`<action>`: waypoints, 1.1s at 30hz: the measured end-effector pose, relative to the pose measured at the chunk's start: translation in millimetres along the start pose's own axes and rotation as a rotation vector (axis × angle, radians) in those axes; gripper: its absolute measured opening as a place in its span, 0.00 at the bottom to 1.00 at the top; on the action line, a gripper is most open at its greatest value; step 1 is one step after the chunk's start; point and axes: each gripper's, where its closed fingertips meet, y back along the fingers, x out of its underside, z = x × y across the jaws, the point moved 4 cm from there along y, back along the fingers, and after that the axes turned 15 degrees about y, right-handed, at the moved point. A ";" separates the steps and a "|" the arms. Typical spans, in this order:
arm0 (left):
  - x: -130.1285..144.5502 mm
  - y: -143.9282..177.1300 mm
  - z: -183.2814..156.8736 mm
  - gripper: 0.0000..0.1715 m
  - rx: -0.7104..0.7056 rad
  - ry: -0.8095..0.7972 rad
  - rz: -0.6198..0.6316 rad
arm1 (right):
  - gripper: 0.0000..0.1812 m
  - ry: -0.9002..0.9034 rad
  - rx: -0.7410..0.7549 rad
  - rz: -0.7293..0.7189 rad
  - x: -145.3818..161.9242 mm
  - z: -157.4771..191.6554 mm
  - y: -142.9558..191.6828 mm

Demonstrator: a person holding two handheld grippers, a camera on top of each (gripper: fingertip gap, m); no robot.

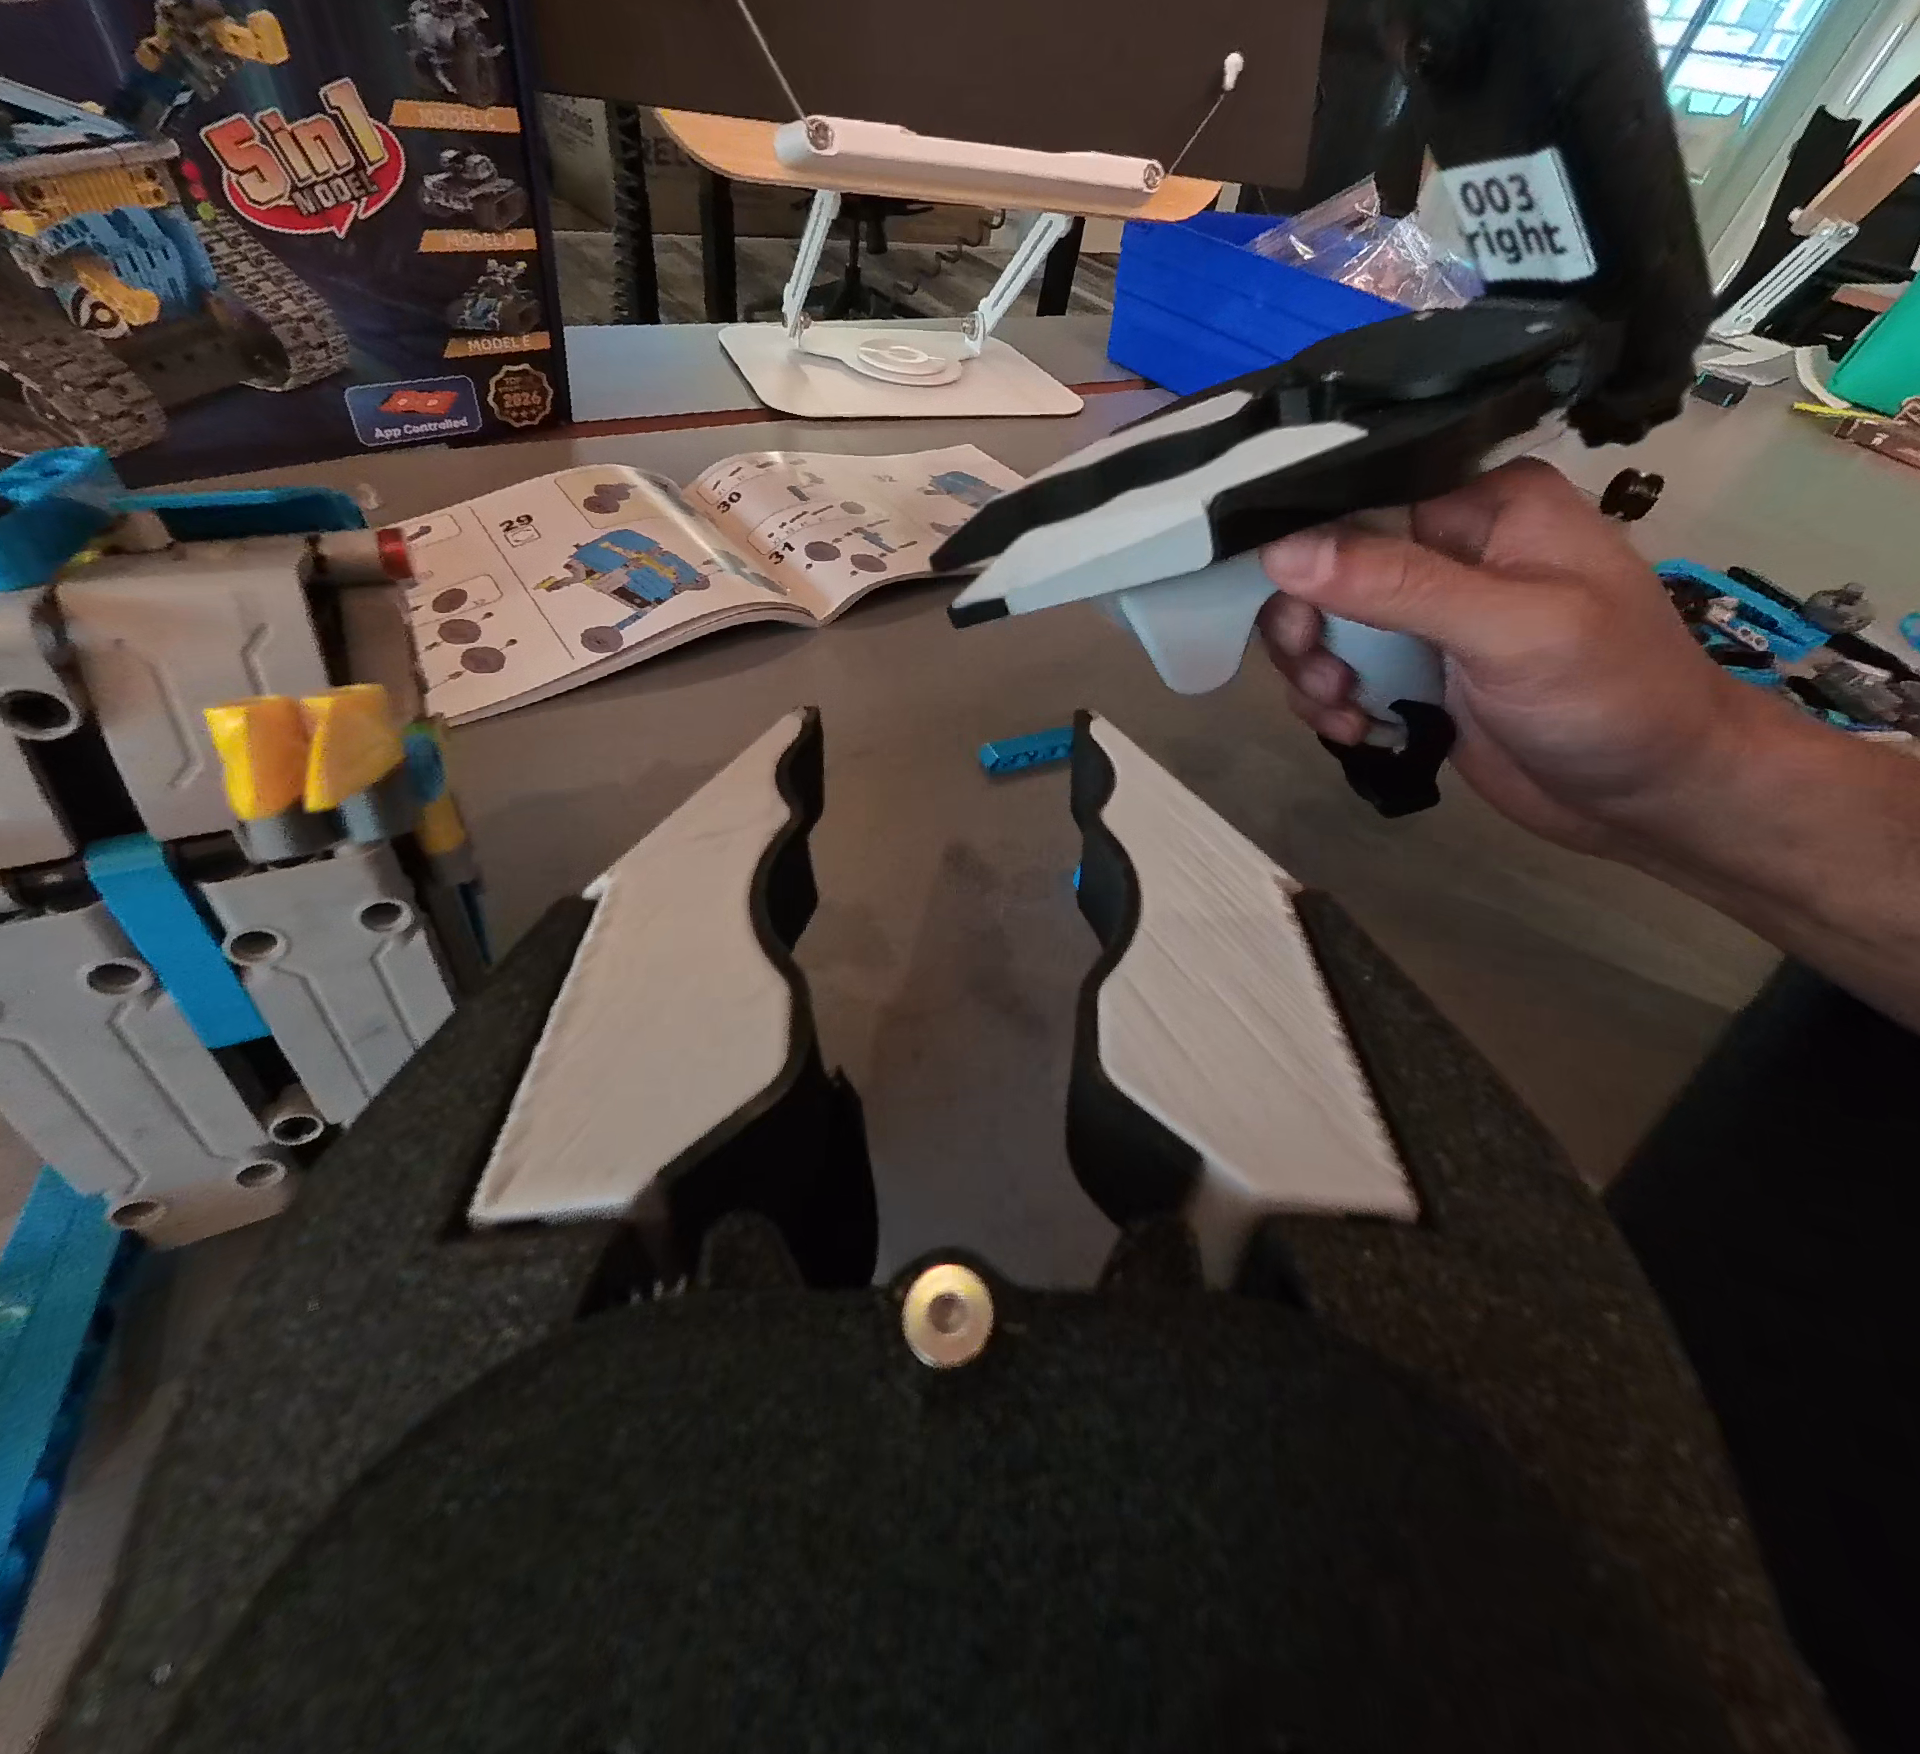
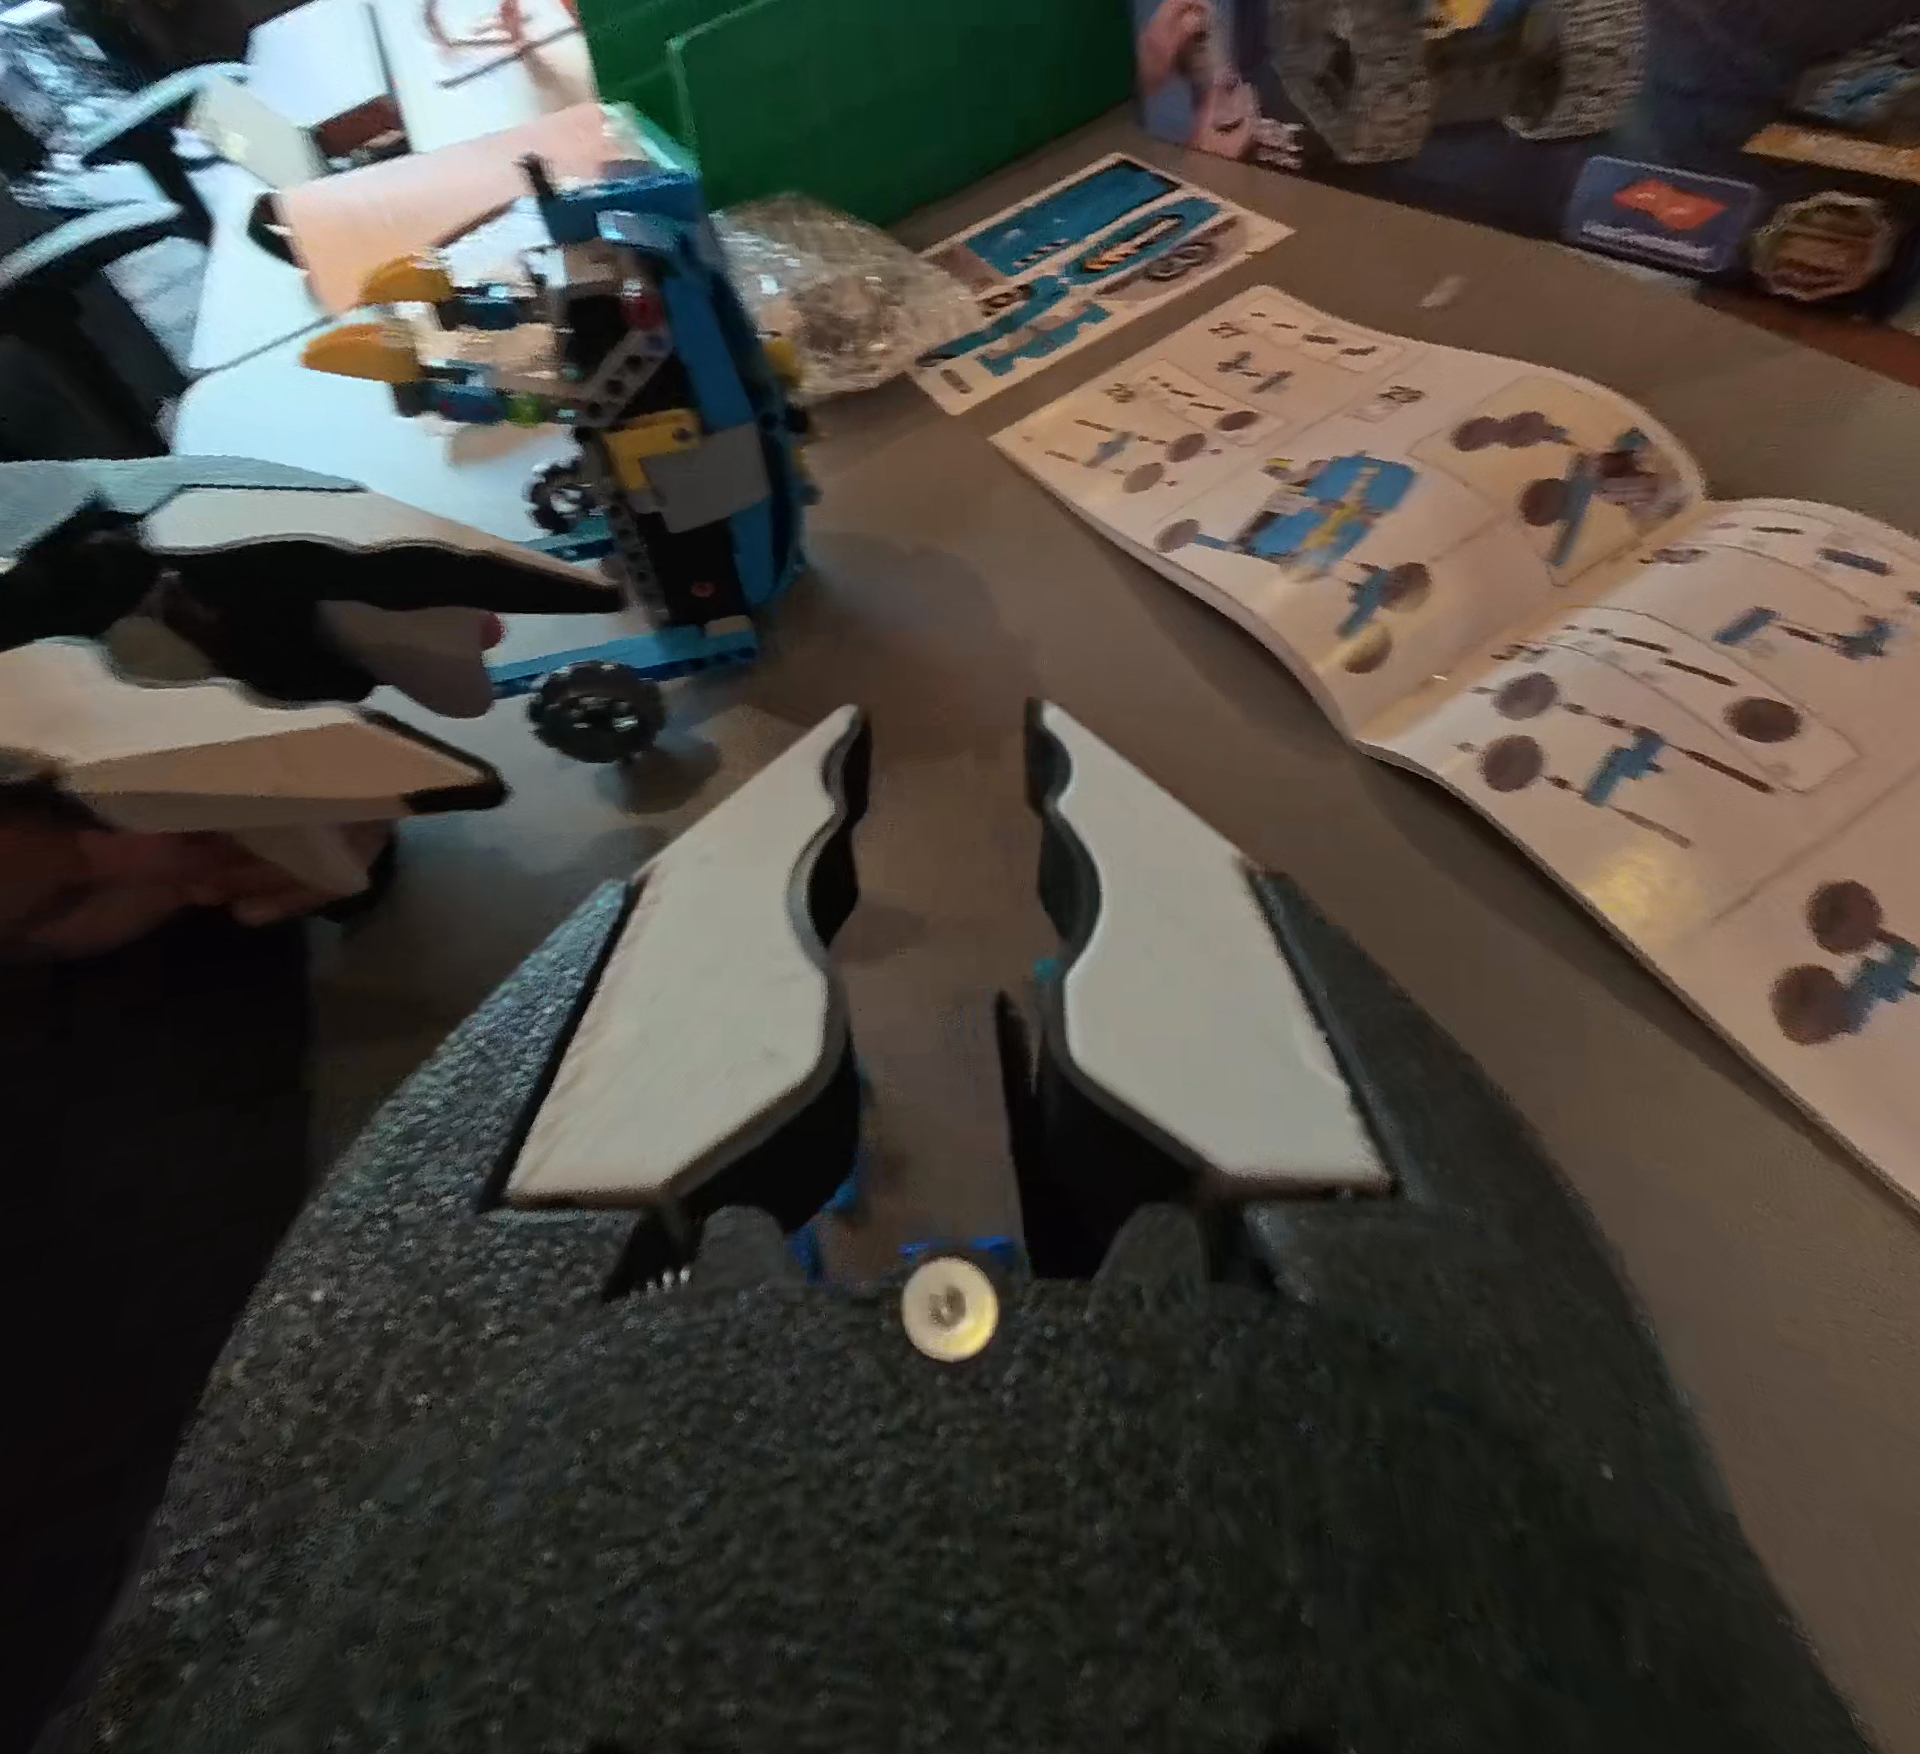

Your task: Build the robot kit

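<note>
My left gripper (image 1: 945,738) is open and empty, low over the grey table. A small blue beam (image 1: 1023,754) lies on the table just past its tips. A blue, grey and yellow brick-built vehicle model (image 1: 208,873) stands close to its left. My right gripper (image 2: 945,717) is open and empty above bare table, and it shows in the left wrist view (image 1: 951,584), held by a hand, above the open instruction booklet (image 1: 644,561). In the right wrist view the left gripper (image 2: 551,691) is open beside the model (image 2: 675,416), near its black wheel (image 2: 592,712).
The booklet (image 2: 1455,613) lies open to the right, with a sticker sheet (image 2: 1101,281) and a clear plastic bag (image 2: 842,302) behind it. The kit box (image 1: 260,146), a white book stand (image 1: 914,250), a blue bin (image 1: 1226,312) and a green bin (image 2: 883,42) line the back. Loose parts (image 1: 1766,624) lie far right. About 8 cm separates my left fingertips from my right.
</note>
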 end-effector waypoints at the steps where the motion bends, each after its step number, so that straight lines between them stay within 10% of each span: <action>1: -0.2 -0.1 0.9 0.28 -0.001 0.008 0.001 | 0.19 0.010 0.030 0.011 1.9 -3.6 0.1; 11: 4.2 -7.4 8.1 0.28 0.015 0.115 0.060 | 0.34 0.026 0.150 0.047 15.4 -25.2 4.0; 33: 8.6 -10.6 0.9 0.28 0.021 0.049 0.089 | 0.32 -0.084 0.090 0.024 22.0 -29.4 8.5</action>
